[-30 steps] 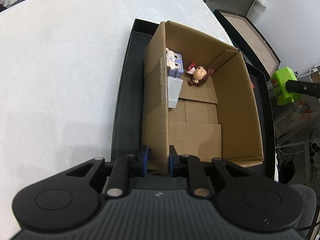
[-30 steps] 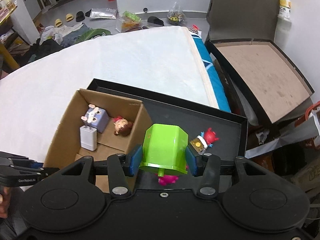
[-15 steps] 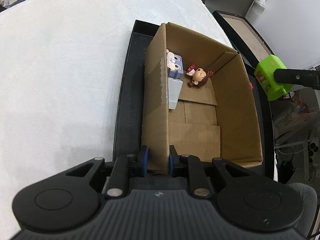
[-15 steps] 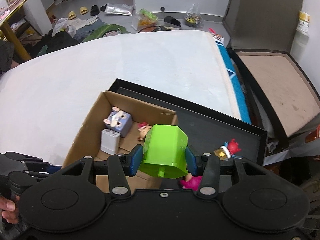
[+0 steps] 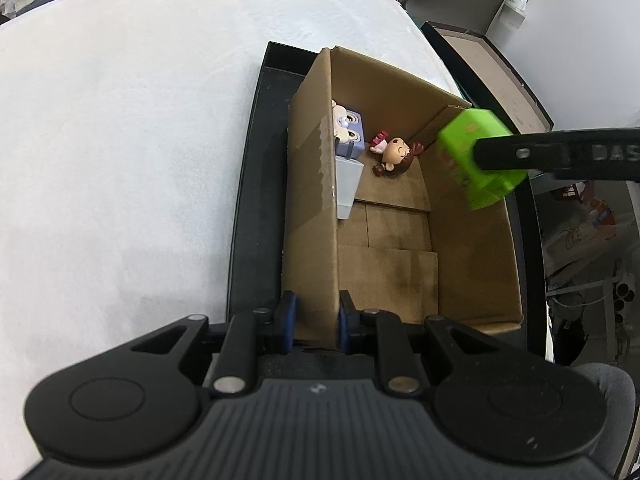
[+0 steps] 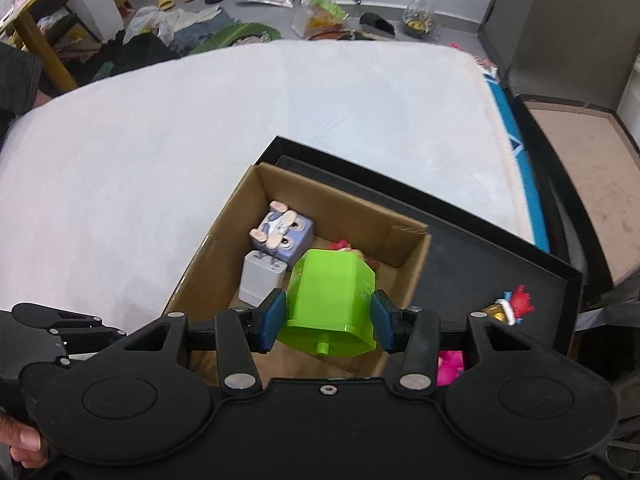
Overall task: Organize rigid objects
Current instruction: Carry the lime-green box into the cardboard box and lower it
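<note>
The green block (image 6: 330, 300), clamped in the right gripper (image 6: 329, 321), has been carried from over the black tray (image 6: 500, 256) to above the cardboard box (image 5: 472, 264). The left gripper (image 5: 313, 326) stays clamped on the box's near-left wall. Release is judged next.

In the right wrist view, the green block (image 6: 331, 304) conceals most of the doll (image 6: 343, 245), and the gripper body covers most of the pink toy (image 6: 450, 366).
</note>
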Demonstrator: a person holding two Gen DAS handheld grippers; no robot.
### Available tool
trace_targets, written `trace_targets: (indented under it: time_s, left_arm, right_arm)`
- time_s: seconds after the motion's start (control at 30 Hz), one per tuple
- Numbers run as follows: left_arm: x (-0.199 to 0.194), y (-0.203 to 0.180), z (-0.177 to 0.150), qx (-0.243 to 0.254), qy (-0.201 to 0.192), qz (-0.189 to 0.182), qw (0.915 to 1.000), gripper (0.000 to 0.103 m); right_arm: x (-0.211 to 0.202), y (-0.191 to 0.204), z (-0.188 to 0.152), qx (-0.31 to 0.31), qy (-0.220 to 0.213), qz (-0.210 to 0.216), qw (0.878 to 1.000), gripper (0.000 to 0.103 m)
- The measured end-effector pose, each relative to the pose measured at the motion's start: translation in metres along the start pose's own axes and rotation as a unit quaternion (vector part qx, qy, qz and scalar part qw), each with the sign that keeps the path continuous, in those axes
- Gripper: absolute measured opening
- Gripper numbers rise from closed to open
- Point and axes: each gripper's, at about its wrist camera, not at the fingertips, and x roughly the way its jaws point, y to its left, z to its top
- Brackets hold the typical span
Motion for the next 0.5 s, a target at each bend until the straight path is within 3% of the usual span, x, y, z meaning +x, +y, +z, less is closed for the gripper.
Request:
trace_targets:
  time_s: [0.5]
  left_arm:
    - [0.001,0.005,0.0,-0.003,-0.001,-0.008,1.0,0.019]
  right_arm:
    - [0.047,0.019,0.002,-0.005,0.039,-0.011,0.999,0.046]
